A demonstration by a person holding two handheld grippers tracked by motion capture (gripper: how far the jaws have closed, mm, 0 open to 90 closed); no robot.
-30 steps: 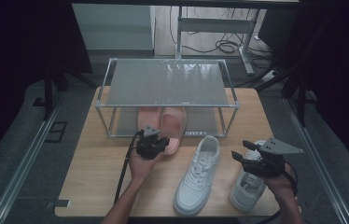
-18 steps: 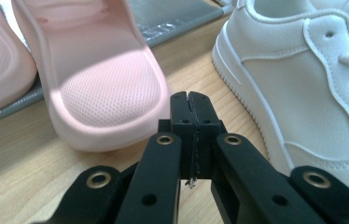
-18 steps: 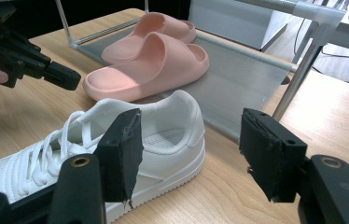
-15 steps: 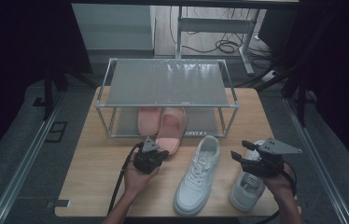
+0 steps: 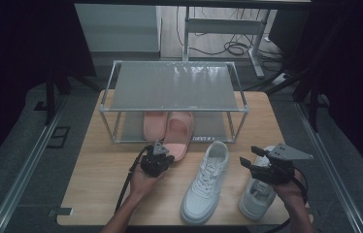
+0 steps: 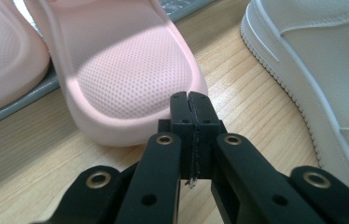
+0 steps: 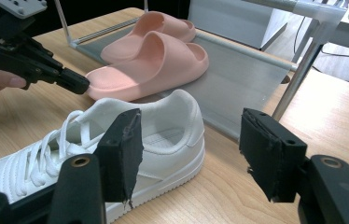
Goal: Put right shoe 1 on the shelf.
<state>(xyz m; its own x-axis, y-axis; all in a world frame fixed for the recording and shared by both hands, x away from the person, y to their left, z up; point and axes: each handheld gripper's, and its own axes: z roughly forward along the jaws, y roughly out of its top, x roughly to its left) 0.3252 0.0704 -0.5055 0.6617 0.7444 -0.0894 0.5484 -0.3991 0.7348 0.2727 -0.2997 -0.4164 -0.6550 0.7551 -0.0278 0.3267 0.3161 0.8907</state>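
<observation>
Now your left gripper (image 5: 162,156) has its jaws clenched flat against each other with nothing between them, having just finished closing; in the left gripper view their tips sit just short of the rounded end of the nearer pink slipper (image 6: 121,79), whether touching it you cannot tell. Beyond the tips, that slipper reaches in under the wire shelf (image 5: 174,87), and a second pink slipper (image 6: 4,60) lies to the left of the jaws. To the right of the jaws lies a white sneaker (image 6: 322,70) on the wooden table (image 5: 97,194). Your right gripper (image 7: 191,144) holds its jaws released and wide apart; between them, farther off, you see the heel of that sneaker. Below this gripper in the high view lies another white sneaker (image 5: 257,196).
</observation>
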